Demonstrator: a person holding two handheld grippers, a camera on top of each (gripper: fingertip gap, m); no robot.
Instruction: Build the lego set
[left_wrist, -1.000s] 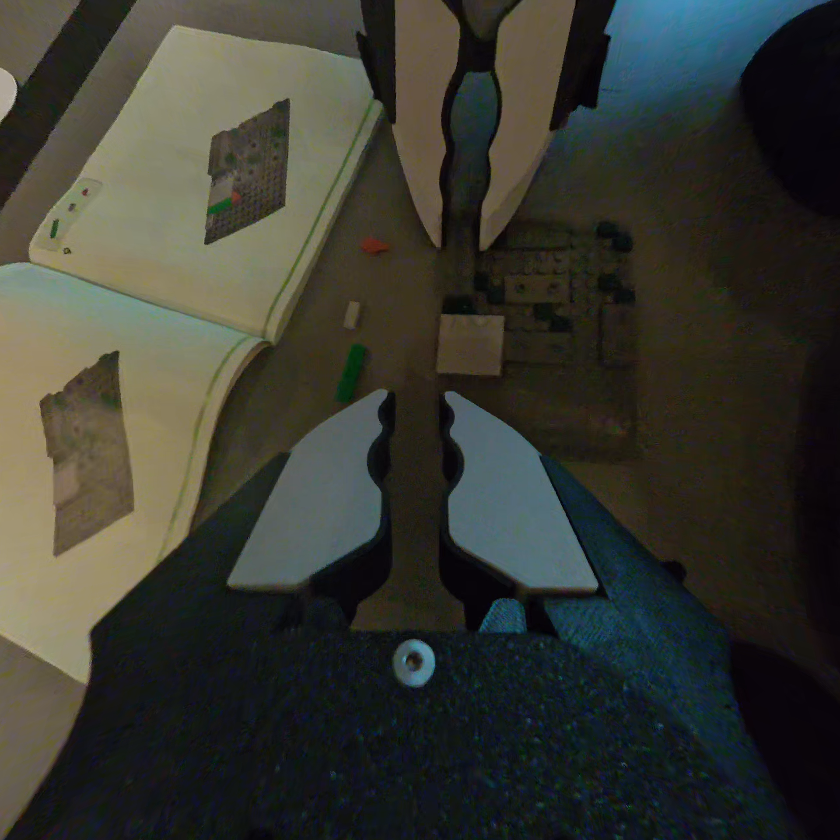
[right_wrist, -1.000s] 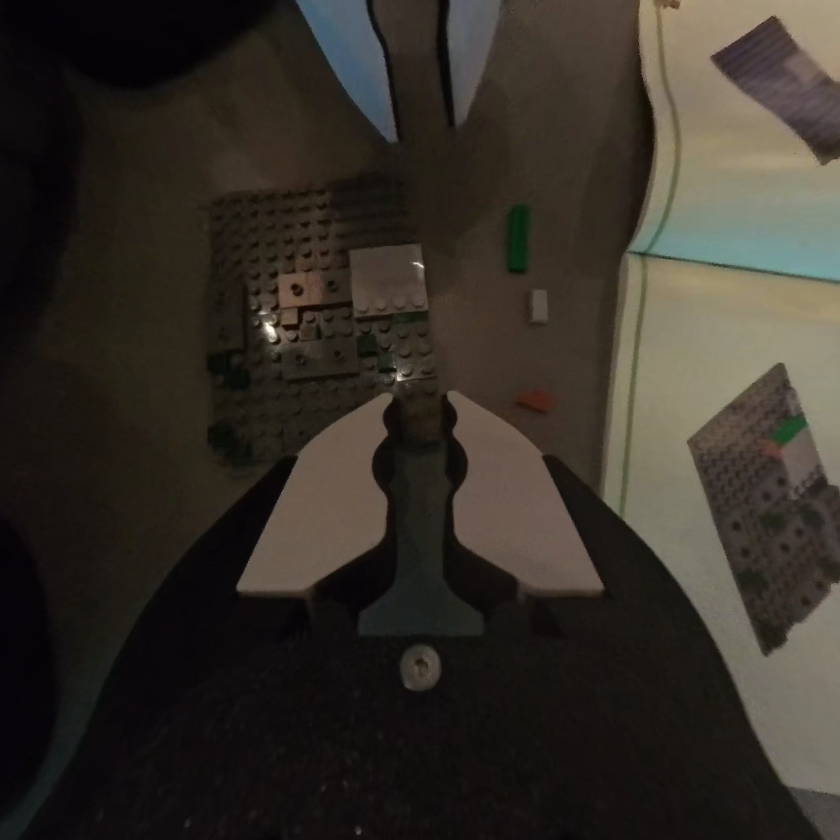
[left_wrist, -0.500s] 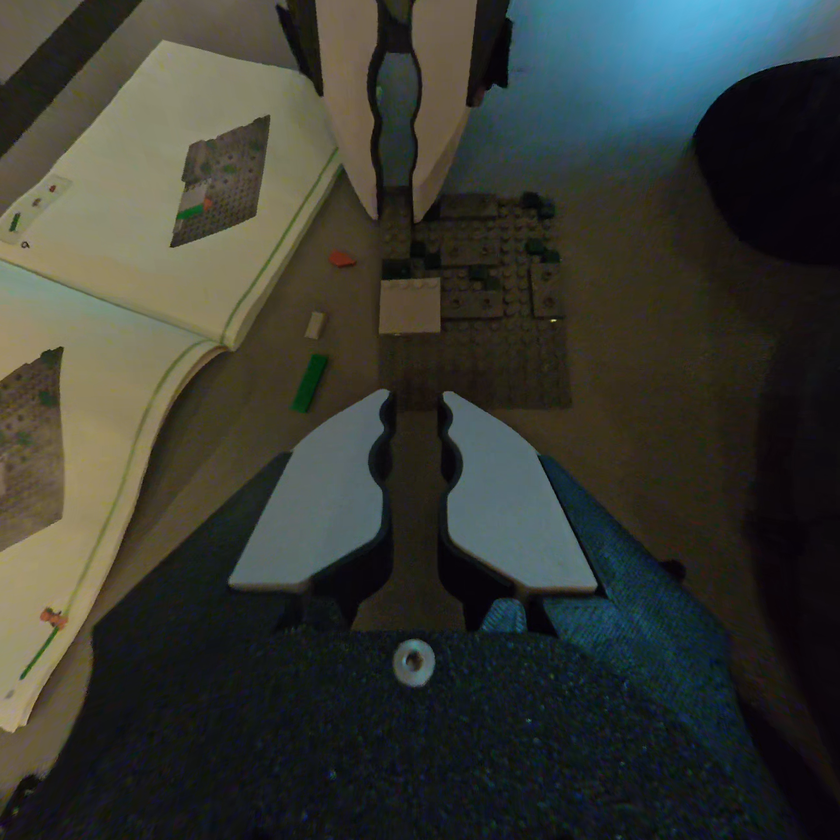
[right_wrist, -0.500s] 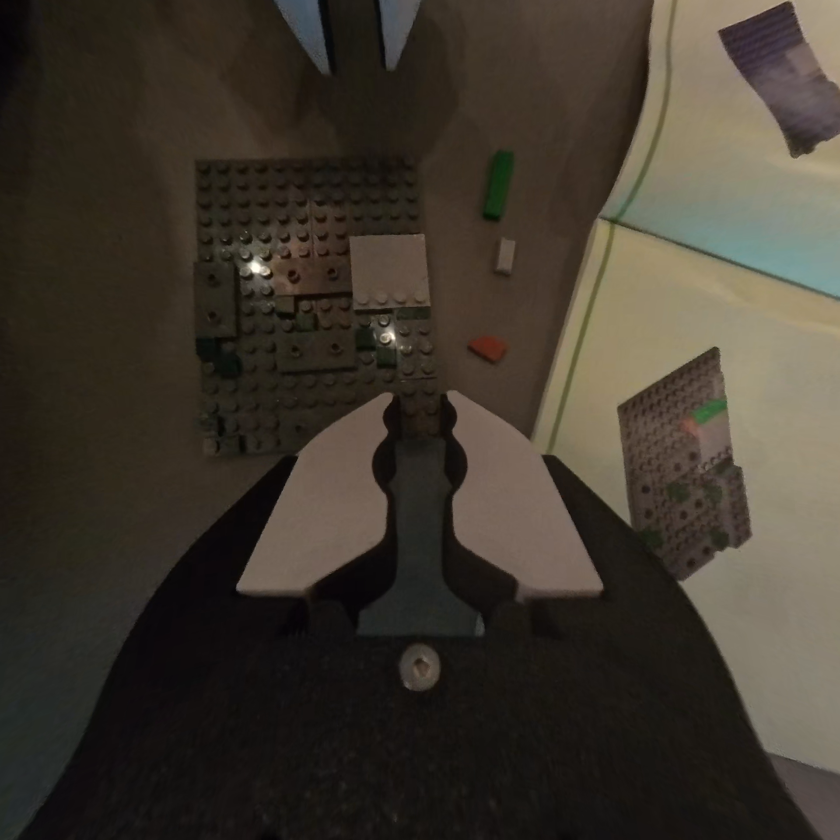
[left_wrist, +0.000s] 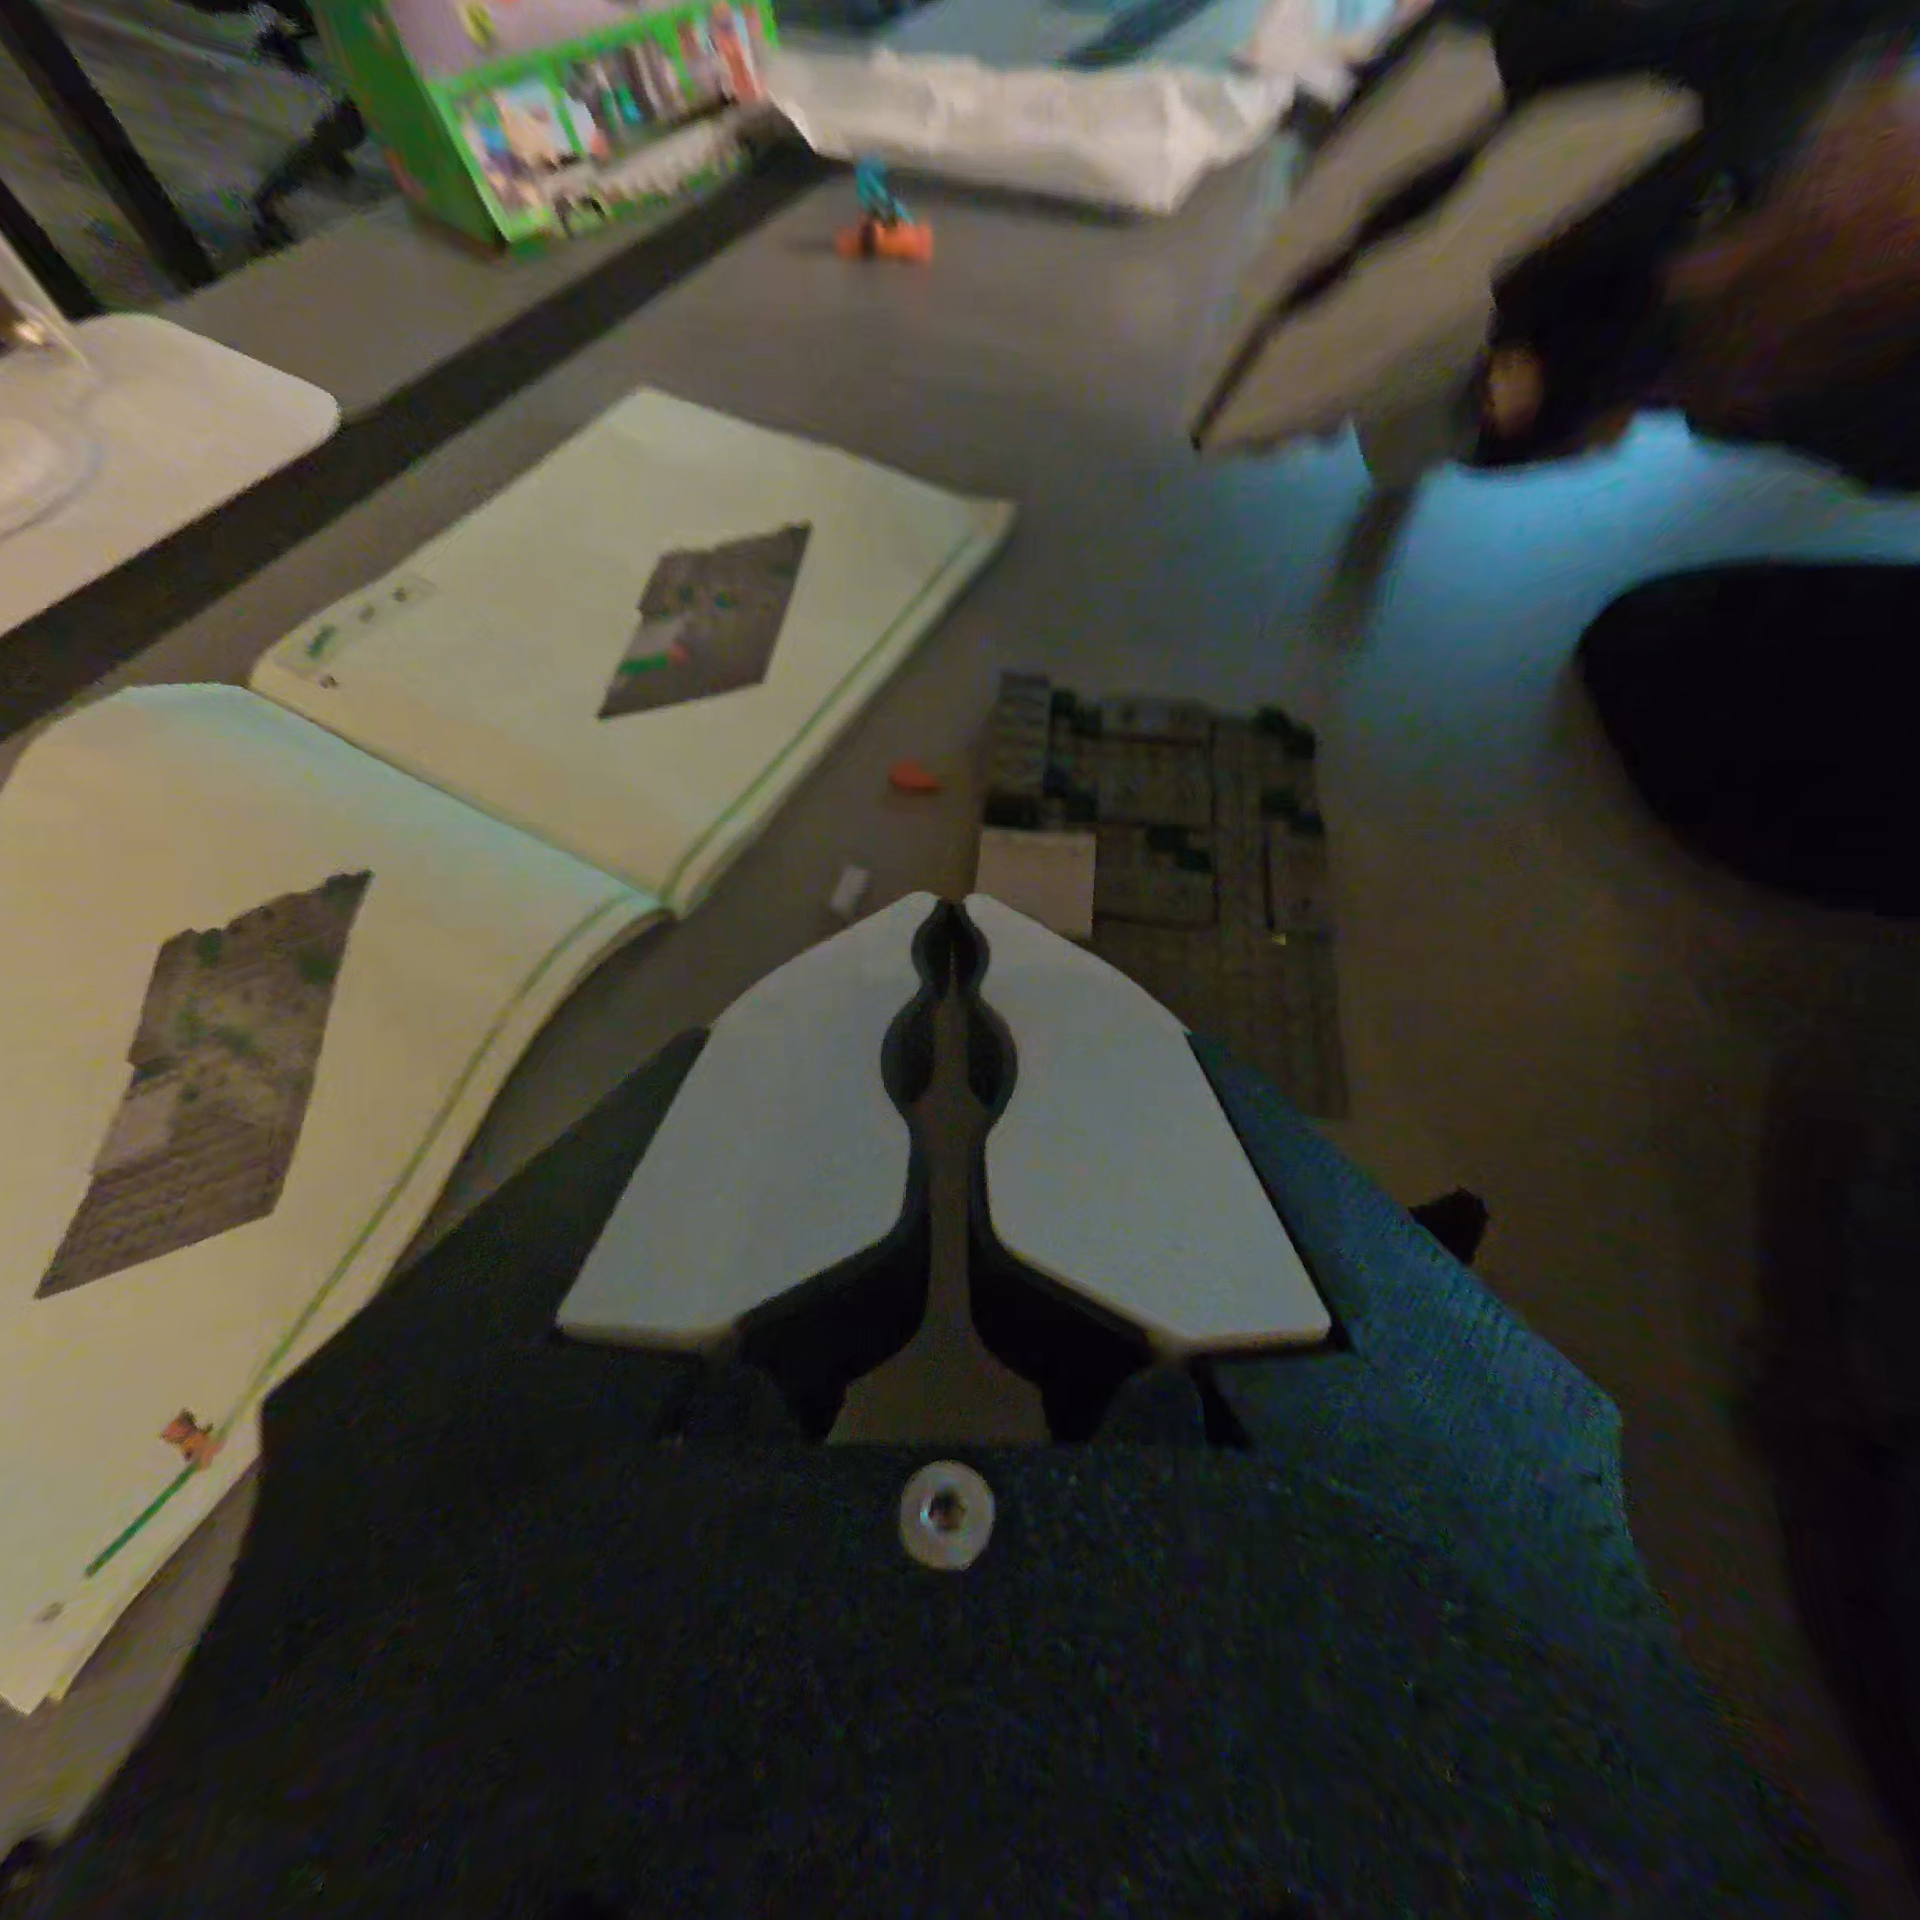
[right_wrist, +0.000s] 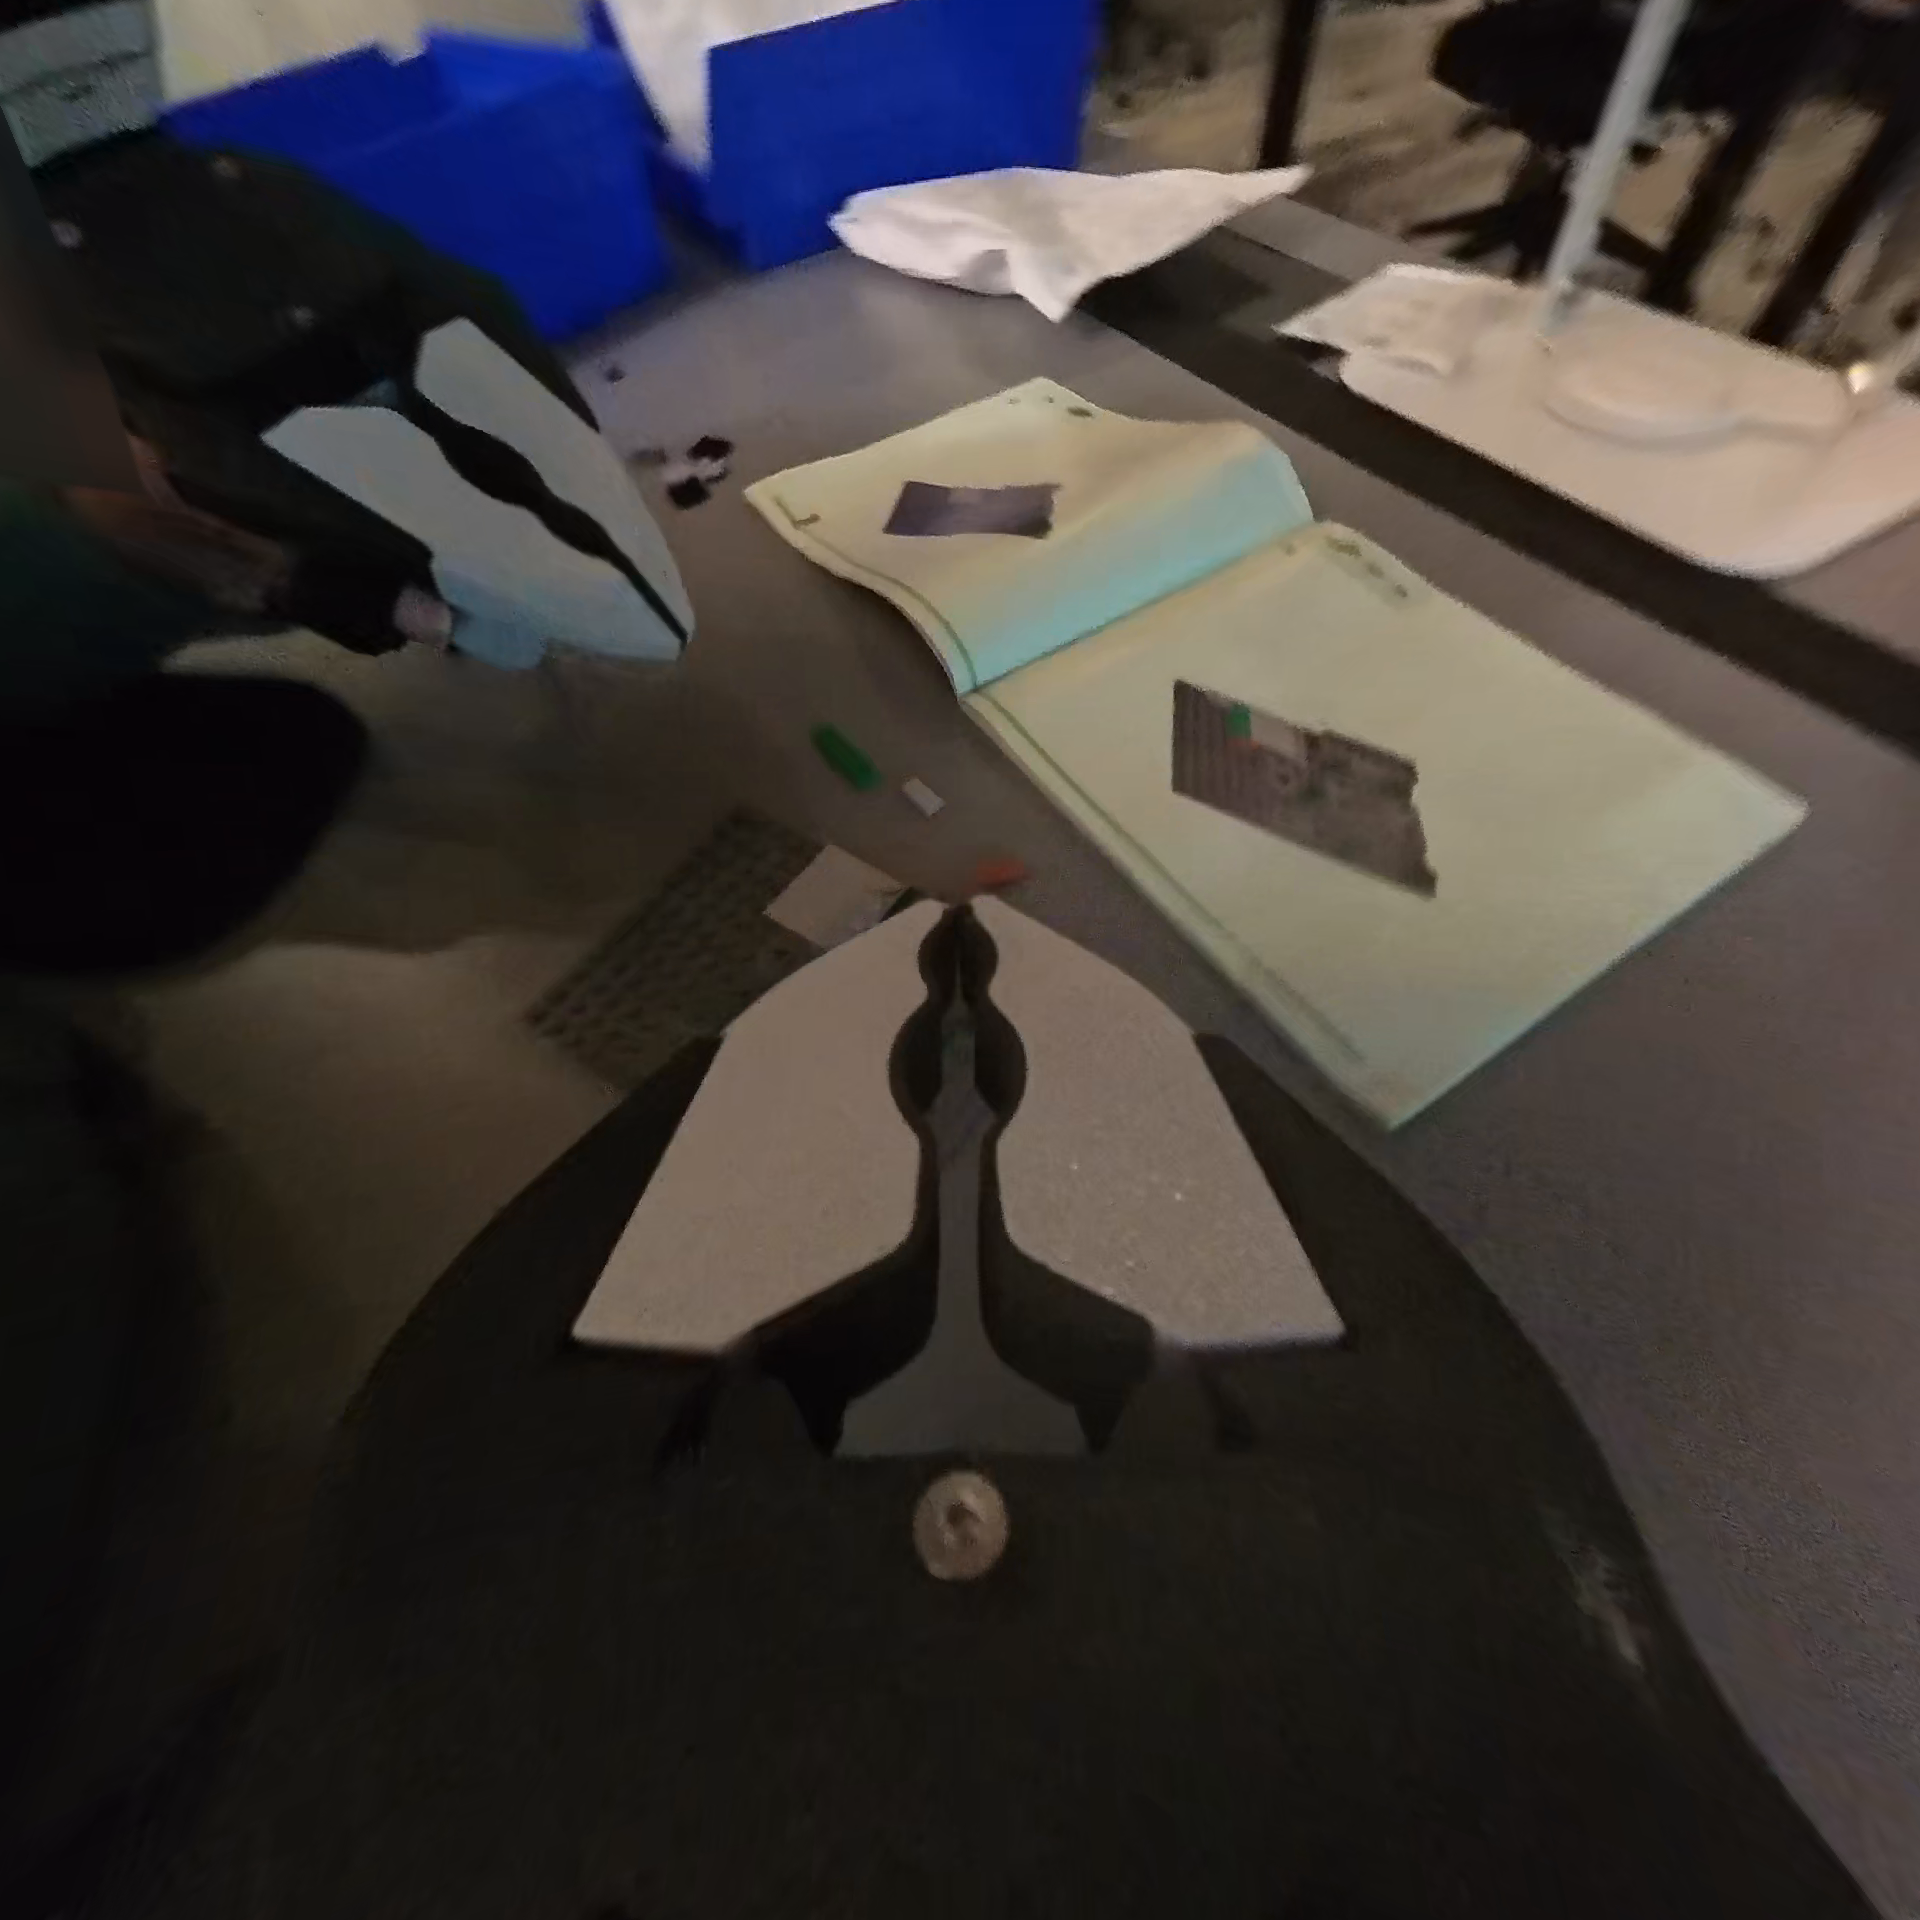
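A dark grey Lego baseplate (left_wrist: 1174, 831) lies flat on the table, with a white plate (left_wrist: 1039, 868) on its near-left corner. It also shows in the right wrist view (right_wrist: 686, 935). Loose beside it are a red piece (right_wrist: 997, 873), a small white piece (right_wrist: 922, 795) and a green brick (right_wrist: 847, 753). My left gripper (left_wrist: 956, 904) is shut and empty, raised above the table's near side. My right gripper (right_wrist: 961, 909) is shut, with nothing visible between the fingers. Each gripper hangs blurred in the other's view, the right one (left_wrist: 1403, 260) and the left one (right_wrist: 681, 623).
An open instruction booklet (left_wrist: 520, 727) lies beside the loose pieces. A green box (left_wrist: 551, 104), a white bag (left_wrist: 1018, 114) and a small orange figure (left_wrist: 883, 229) sit farther off. Blue bins (right_wrist: 623, 156) and a white lamp base (right_wrist: 1662, 416) stand at the table's edges. A dark round object (left_wrist: 1766, 727) is beside the baseplate. One gripper's finger ends stand about 12 centimetres off the other's. The right gripper is farther from the green brick (right_wrist: 847, 753), some 15 centimetres, than the left, some 8 centimetres.
Both grippers have closed. They have drawn back and tilted up from over the baseplate, so the views now look across the table.
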